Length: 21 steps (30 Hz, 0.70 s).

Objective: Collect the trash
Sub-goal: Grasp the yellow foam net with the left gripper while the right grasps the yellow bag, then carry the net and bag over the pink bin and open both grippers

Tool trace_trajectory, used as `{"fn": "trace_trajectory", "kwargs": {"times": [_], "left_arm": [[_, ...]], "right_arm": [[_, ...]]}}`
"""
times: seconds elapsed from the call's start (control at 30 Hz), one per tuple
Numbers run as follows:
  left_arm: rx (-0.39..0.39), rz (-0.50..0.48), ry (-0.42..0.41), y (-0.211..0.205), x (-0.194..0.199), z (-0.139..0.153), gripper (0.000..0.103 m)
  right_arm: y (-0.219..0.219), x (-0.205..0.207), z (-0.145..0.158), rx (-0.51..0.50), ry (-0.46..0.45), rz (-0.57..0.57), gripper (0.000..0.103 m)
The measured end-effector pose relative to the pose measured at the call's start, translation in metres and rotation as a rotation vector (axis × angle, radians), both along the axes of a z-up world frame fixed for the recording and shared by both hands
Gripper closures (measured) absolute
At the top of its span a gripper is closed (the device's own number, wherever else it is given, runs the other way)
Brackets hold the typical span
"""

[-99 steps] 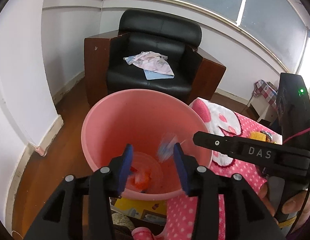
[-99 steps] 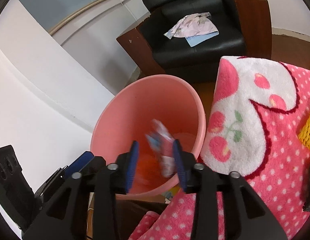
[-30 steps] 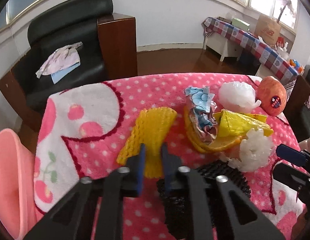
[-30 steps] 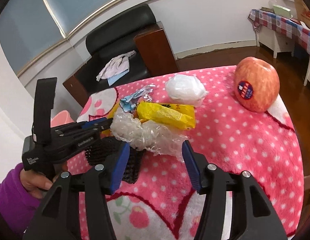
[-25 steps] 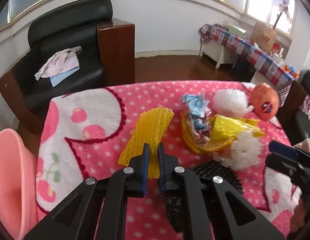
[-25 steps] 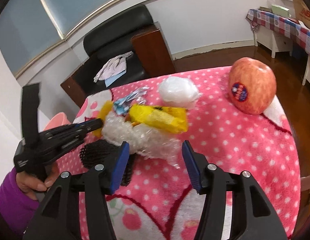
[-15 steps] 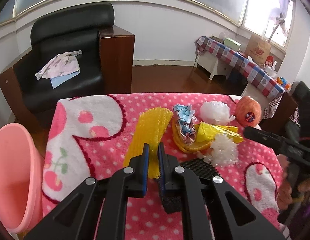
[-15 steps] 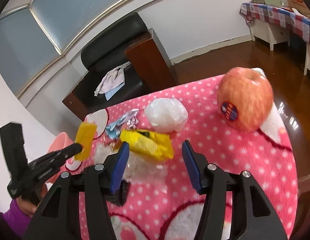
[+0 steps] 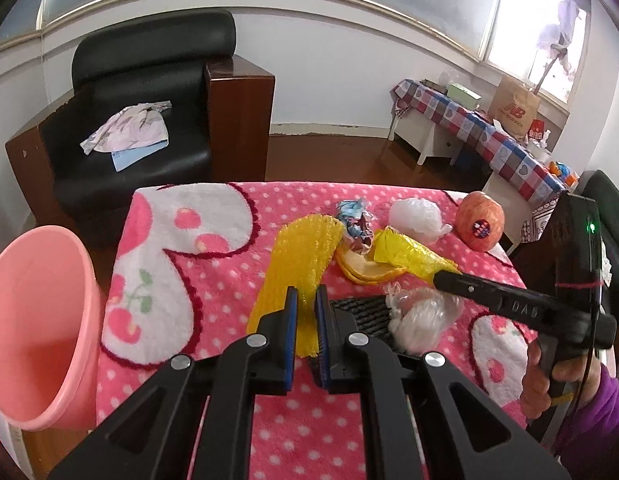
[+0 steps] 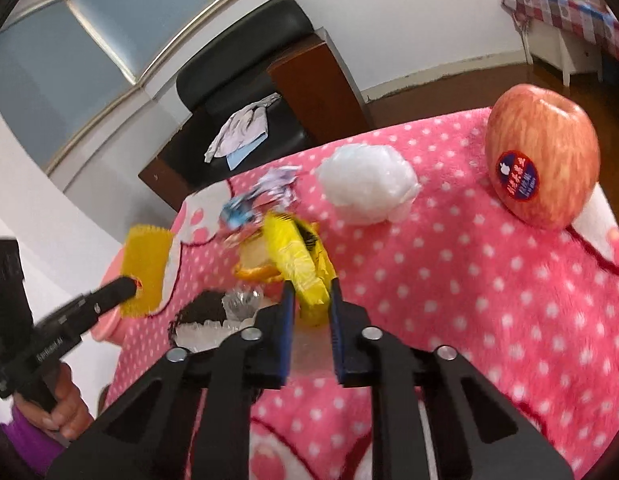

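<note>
My left gripper is shut on a yellow foam net and holds it lifted above the pink dotted blanket; it also shows in the right wrist view. My right gripper is closed on a yellow plastic wrapper, which also shows in the left wrist view. A pink bucket stands off the table's left edge. Orange peel, a blue-white wrapper, a white crumpled bag, a clear plastic wad and a black foam net lie on the blanket.
A red apple with a sticker sits at the blanket's far right. A black armchair with clothes stands behind the table. A low bench with a checked cloth stands at the back right.
Both grippers left the bucket and came over the table. The left one shut on the yellow foam net and lifted it. The right one moved past the clear plastic and closed on the yellow wrapper.
</note>
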<state>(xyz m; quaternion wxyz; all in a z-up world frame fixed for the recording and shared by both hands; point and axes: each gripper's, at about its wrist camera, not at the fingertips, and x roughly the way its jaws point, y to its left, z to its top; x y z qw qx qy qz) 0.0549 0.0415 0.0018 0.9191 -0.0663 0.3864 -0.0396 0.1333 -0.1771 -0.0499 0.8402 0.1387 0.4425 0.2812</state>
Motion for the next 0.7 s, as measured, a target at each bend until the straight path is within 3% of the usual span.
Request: {"fn": "trace_trajectory", "kwargs": {"times": [0.7], "left_arm": [[-0.03, -0.01, -0.11, -0.008, -0.074, 0.043, 0.095]], "right_arm": [[-0.023, -0.091, 0.065, 0.063, -0.145, -0.052, 0.092]]}}
